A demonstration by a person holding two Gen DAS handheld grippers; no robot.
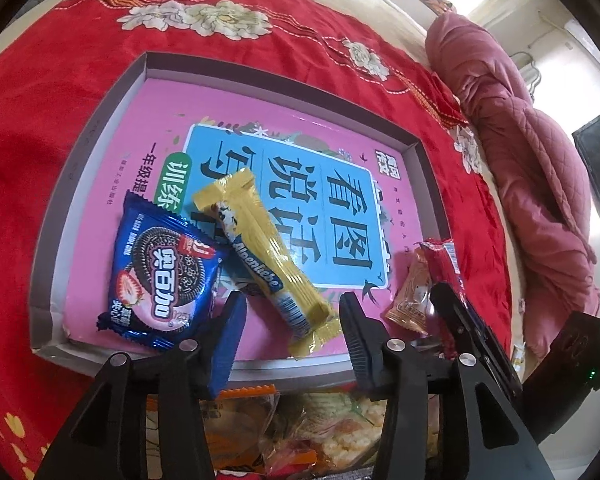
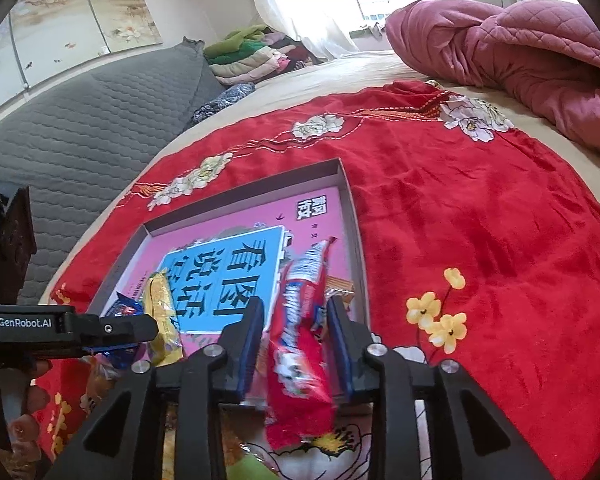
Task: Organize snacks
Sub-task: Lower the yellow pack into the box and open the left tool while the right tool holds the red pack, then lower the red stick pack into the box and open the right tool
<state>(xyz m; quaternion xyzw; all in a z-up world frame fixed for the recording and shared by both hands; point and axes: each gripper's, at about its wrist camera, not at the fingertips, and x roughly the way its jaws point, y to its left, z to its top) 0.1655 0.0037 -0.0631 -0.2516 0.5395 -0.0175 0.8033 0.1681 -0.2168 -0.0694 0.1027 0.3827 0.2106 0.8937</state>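
Note:
A shallow grey box (image 1: pixel 100 136) with a pink book cover as its floor lies on the red cloth. In it lie a blue Oreo packet (image 1: pixel 160 276), a yellow Alpenliebe bar (image 1: pixel 268 252) and a small tan snack packet (image 1: pixel 410 296). My left gripper (image 1: pixel 292 320) is open over the near end of the yellow bar, not touching it. My right gripper (image 2: pixel 296 320) has a red snack bar (image 2: pixel 300 344) between its pads, held over the box's right side (image 2: pixel 354 216). The right gripper also shows in the left wrist view (image 1: pixel 472 328).
More snack packets (image 1: pixel 300 428) lie under my left gripper, in front of the box. A pink quilt (image 2: pixel 520 52) is bunched at the far right of the bed. Folded clothes (image 2: pixel 252 56) and a grey mattress (image 2: pixel 80 128) lie to the left.

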